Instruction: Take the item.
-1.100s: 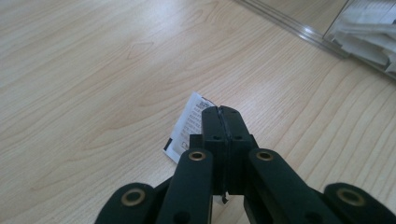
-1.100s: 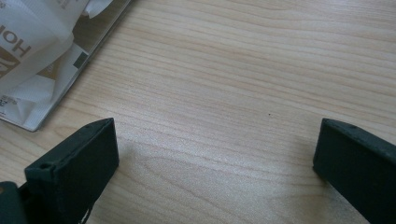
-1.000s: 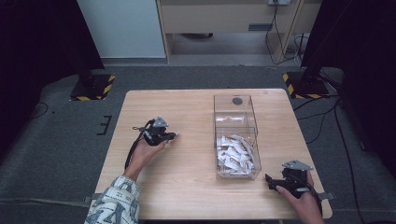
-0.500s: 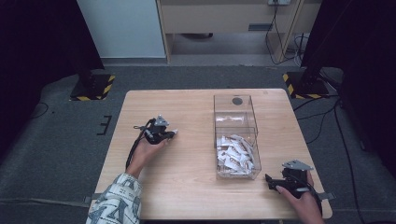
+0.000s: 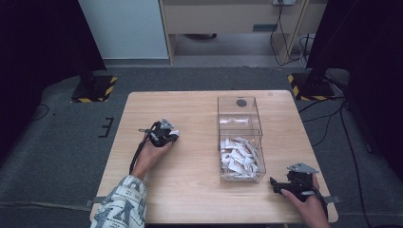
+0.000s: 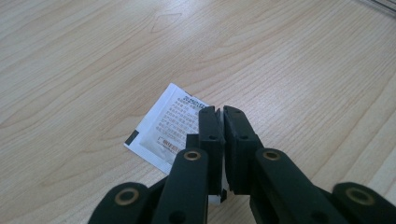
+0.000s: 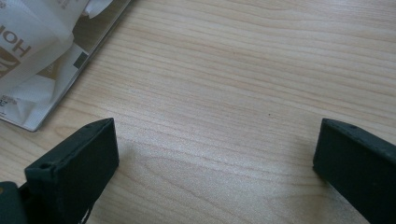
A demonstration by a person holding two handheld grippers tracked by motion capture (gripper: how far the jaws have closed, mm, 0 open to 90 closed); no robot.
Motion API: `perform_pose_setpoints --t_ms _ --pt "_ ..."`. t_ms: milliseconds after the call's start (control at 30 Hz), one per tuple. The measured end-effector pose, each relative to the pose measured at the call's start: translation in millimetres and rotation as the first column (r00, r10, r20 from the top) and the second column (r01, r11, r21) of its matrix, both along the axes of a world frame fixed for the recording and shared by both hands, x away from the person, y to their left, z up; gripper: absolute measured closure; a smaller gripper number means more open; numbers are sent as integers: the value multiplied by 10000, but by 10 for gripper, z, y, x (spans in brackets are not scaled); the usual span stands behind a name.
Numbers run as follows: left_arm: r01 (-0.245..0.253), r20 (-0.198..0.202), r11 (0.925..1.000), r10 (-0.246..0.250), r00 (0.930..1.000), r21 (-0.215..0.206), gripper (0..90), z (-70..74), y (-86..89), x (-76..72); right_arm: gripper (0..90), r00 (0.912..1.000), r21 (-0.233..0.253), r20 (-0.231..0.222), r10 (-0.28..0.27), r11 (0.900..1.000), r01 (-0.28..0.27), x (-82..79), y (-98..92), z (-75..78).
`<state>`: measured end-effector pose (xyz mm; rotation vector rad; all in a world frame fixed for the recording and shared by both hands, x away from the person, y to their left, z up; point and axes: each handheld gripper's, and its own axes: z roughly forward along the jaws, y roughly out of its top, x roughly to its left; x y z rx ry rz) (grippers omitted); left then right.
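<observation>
At the centre of the left gripper view, we are pinching a white sachet [image 6: 170, 128] in our left gripper [image 6: 222, 114], jaws closed on its edge. Its small print is unreadable. Our right gripper [image 7: 215, 154] is gaping wide, lower in the frame.

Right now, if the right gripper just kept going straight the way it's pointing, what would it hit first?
Likely the clear box of white packets: the right gripper, jaws open, points left at its near corner. Only bare table lies between; depth is unclear.

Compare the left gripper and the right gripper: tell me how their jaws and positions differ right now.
The left gripper has its jaws shut on a white sachet; the right gripper has its jaws wide apart, holding nothing. The left gripper sits left of the clear box, while the right gripper is at the table's near right corner. Both are hand-held with black jaws.
</observation>
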<state>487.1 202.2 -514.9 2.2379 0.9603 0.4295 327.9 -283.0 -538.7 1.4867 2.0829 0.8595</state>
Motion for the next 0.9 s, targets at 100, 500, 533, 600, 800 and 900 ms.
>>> perform_pose_setpoints --t_ms 100,500,533,600,800,900 --pt "13 6 10000 -13 10000 36 850 0 -2 -4 5 10000 1 -1 1 10000 -1 0 0 0" --pt "115 86 9999 -116 9999 61 774 -17 -10 -12 5 10000 0 0 2 10000 -2 0 0 0" --pt "165 108 9998 -166 9998 79 766 -18 -15 -17 5 10000 -1 0 2 10000 -2 0 0 0" --pt "213 157 9997 -215 9996 127 747 -16 -23 -22 5 10000 0 0 0 10000 0 0 0 0" --pt "256 372 9997 -258 9990 47 647 1 -46 -38 5 10000 2 0 1 10000 -1 0 0 0" --pt "243 460 9997 -243 9986 3 554 17 -51 -48 5 10000 -1 0 2 10000 -2 0 0 0"
